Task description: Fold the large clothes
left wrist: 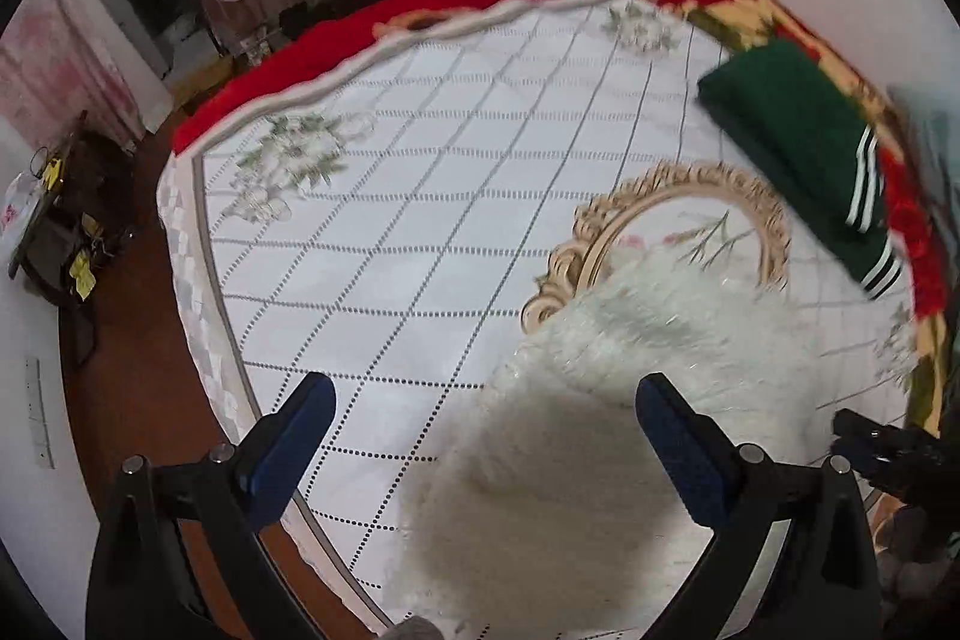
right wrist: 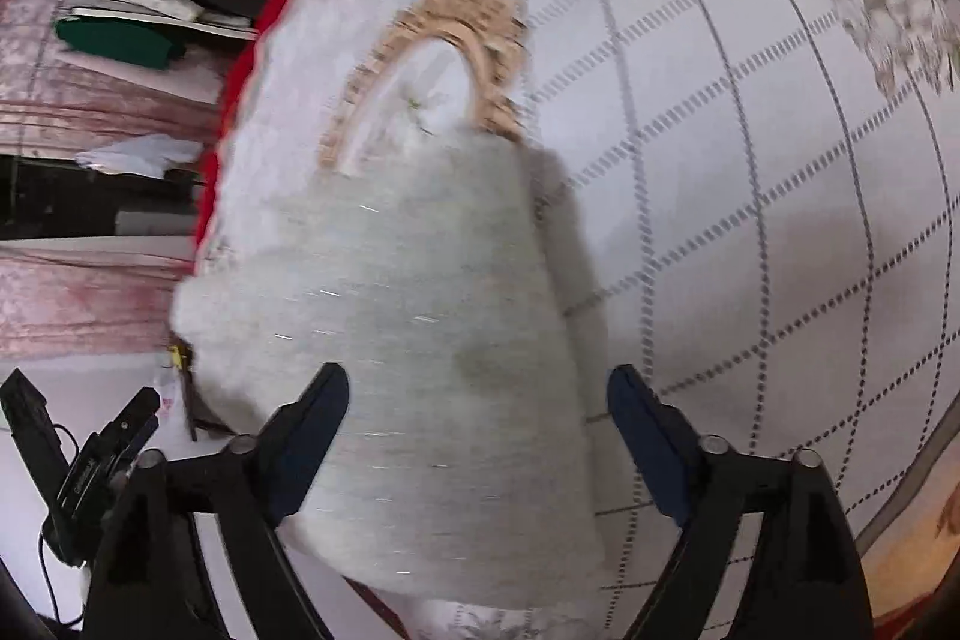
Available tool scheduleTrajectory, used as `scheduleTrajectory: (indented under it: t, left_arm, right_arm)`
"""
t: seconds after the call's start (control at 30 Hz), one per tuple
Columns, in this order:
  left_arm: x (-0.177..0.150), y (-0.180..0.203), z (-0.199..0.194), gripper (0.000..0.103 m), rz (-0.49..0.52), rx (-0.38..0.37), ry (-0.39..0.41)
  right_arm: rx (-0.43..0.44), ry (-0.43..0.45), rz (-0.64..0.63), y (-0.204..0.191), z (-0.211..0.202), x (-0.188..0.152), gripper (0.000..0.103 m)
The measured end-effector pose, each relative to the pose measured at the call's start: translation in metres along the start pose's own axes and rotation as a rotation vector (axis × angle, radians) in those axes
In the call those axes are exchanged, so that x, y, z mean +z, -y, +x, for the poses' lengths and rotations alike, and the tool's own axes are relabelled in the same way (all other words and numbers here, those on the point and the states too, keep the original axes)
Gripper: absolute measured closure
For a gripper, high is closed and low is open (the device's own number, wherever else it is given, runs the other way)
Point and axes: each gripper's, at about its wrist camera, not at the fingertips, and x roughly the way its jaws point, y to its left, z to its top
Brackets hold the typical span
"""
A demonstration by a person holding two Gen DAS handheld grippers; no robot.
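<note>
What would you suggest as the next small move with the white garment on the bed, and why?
Probably carry the white garment over beside the green garment. It already lies folded, and both the left gripper and right gripper stand open above it, gripping nothing.

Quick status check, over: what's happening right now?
Left gripper open, right gripper open, both empty. Fluffy white garment folded on bed. Green folded garment lies apart, nothing blocking.

Soft, even indoor light, a dark shadow on the white fluffy garment (left wrist: 540,472), motion blur on both pictures, and strong fisheye bending with black corners.
</note>
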Motion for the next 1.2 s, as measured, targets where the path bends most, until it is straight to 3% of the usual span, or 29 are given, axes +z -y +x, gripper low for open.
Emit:
scheduleTrajectory:
  t: [0.03, 0.07, 0.13, 0.23, 0.27, 0.43, 0.63, 0.8, 0.87, 0.93, 1.0, 1.1, 1.2]
  left_arm:
    - [0.002, 0.003, -0.002, 0.0, 0.005, -0.001, 0.004]
    - [0.004, 0.006, 0.0, 0.0, 0.013, 0.003, 0.006]
    - [0.01, 0.017, 0.013, 0.0, 0.043, 0.02, -0.003]
    - [0.026, 0.036, 0.052, 0.0, 0.09, 0.061, -0.02]
    - [0.031, 0.043, 0.069, 0.0, 0.112, 0.074, -0.033]
    - [0.033, 0.059, 0.154, 0.0, 0.189, 0.072, -0.187]
    - [0.033, 0.053, 0.156, 0.0, 0.171, 0.059, -0.185]
    - [0.031, 0.043, 0.114, 0.0, 0.148, 0.047, -0.146]
    - [0.024, 0.039, 0.098, 0.0, 0.125, 0.018, -0.136]
    - [0.017, 0.031, 0.082, 0.0, 0.101, -0.007, -0.137]
    - [0.008, 0.023, 0.073, 0.0, 0.074, -0.046, -0.157]
    - [-0.006, 0.012, 0.072, 0.0, 0.028, -0.092, -0.219]
    - [-0.021, 0.004, 0.093, 0.0, 0.011, -0.063, -0.278]
  right_arm:
    - [0.012, 0.0, -0.005, -0.004, 0.0, -0.001, 0.047]
    - [0.038, -0.012, -0.005, -0.012, 0.002, 0.002, 0.057]
    - [0.089, -0.019, -0.013, -0.029, 0.007, 0.01, 0.061]
    - [0.048, -0.024, -0.034, -0.053, 0.027, 0.019, 0.062]
    - [-0.004, -0.036, -0.032, -0.058, 0.041, 0.025, 0.062]
    - [-0.174, -0.04, -0.074, -0.074, 0.072, 0.033, 0.062]
    - [-0.242, -0.053, -0.102, -0.077, 0.077, 0.033, 0.062]
    - [-0.101, -0.078, -0.068, -0.065, 0.048, 0.033, 0.059]
    - [-0.077, -0.062, -0.06, -0.053, 0.031, 0.027, 0.027]
    - [-0.075, -0.04, -0.057, -0.035, 0.016, 0.02, 0.017]
    - [-0.044, -0.054, -0.04, -0.016, 0.014, 0.016, 0.017]
    - [0.115, -0.11, 0.052, 0.032, 0.028, 0.007, 0.017]
    - [0.269, -0.165, 0.111, 0.064, 0.057, 0.005, 0.017]
